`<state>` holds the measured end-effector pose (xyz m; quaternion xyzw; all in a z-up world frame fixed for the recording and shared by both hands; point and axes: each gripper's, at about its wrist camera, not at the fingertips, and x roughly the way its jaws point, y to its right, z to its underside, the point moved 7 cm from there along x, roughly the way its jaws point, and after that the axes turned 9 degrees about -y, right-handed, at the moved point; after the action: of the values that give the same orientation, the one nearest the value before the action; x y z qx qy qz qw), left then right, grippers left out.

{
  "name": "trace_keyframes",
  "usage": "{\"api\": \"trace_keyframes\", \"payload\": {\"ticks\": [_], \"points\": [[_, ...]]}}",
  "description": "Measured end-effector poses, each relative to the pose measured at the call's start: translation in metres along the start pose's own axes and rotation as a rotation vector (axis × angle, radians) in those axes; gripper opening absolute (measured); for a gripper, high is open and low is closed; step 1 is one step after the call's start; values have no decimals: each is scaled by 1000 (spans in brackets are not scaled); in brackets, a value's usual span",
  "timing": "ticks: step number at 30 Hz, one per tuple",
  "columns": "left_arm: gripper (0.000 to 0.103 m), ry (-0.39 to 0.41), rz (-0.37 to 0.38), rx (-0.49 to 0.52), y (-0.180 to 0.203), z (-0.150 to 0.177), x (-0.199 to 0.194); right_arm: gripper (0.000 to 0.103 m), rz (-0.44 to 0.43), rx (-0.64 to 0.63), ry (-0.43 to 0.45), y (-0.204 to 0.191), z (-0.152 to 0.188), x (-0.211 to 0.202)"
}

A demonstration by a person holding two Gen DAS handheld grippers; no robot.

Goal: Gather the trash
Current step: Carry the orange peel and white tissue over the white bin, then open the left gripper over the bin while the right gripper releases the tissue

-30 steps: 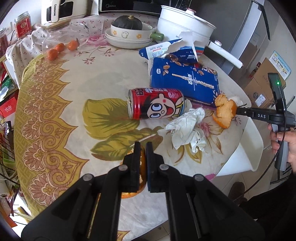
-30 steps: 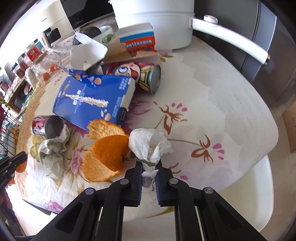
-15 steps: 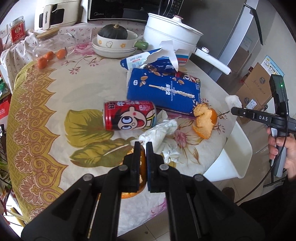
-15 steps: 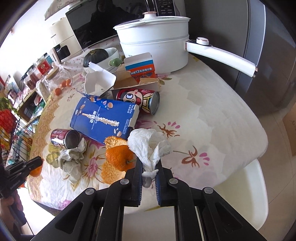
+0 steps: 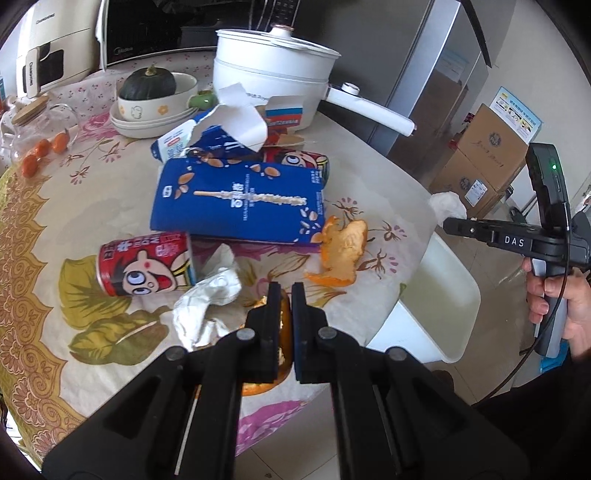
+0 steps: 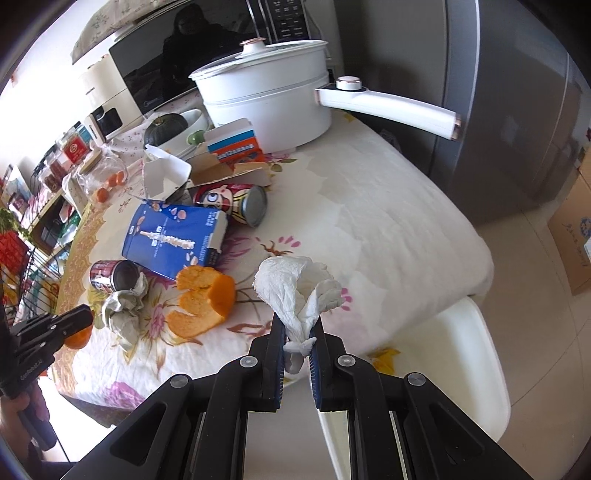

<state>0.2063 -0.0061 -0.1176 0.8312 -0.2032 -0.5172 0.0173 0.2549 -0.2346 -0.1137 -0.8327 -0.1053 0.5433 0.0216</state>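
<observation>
Left gripper [image 5: 284, 291] nearest, jaws pinched tight on orange peel piece [image 5: 283, 334], lifted off over near table edge. Right gripper [image 6: 298, 328] clamped narrow on crumpled white tissue [image 6: 295, 291], raised clear above tablecloth [image 6: 388, 221] near right edge. White bin [image 6: 476, 354] just beside table on near right, below that tissue. In left wrist view, right gripper far right off the table, hand [image 5: 565, 302] on its grip, tissue at its tip.

Still lying on table, near side: grey crumpled tissue [image 5: 207, 299] left of centre, touching open end of red cartoon can [image 5: 146, 267] lying on its side. Loose orange peel [image 5: 341, 251] right of that, just beside near corner of blue snack box [image 5: 240, 203].

Blue snack box flat in middle of table. Second red can [image 6: 231, 201] on its side just behind box, bottom end facing right. Torn white-and-blue carton [image 5: 229, 125] and small orange-and-blue box [image 6: 234, 144] farther back, touching the pile.

Far side: stacked cream bowls [image 5: 155, 110] with dark green squash [image 5: 147, 83] inside, left. White lidded pot [image 5: 273, 70] with long handle pointing right. Small orange fruits [image 5: 44, 151] at far left edge beside glass jar [image 5: 22, 125]. Microwave [image 5: 155, 33] behind, against wall.
</observation>
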Motion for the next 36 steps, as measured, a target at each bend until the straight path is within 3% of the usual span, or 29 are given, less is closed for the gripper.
{"api": "trace_keyframes", "payload": {"ticks": [25,34,35,36], "points": [[6,-70,210,219,214,-27,94,12,67,168,-78,154,86,-25],[6,-98,248,261,262,-25,131,12,98,197,-109,188,107,-26],[10,-92,226,259,263,-27,134,12,101,201,-113,191,109,-26],[27,-93,218,252,263,-28,135,12,104,206,-118,194,110,-25]]}}
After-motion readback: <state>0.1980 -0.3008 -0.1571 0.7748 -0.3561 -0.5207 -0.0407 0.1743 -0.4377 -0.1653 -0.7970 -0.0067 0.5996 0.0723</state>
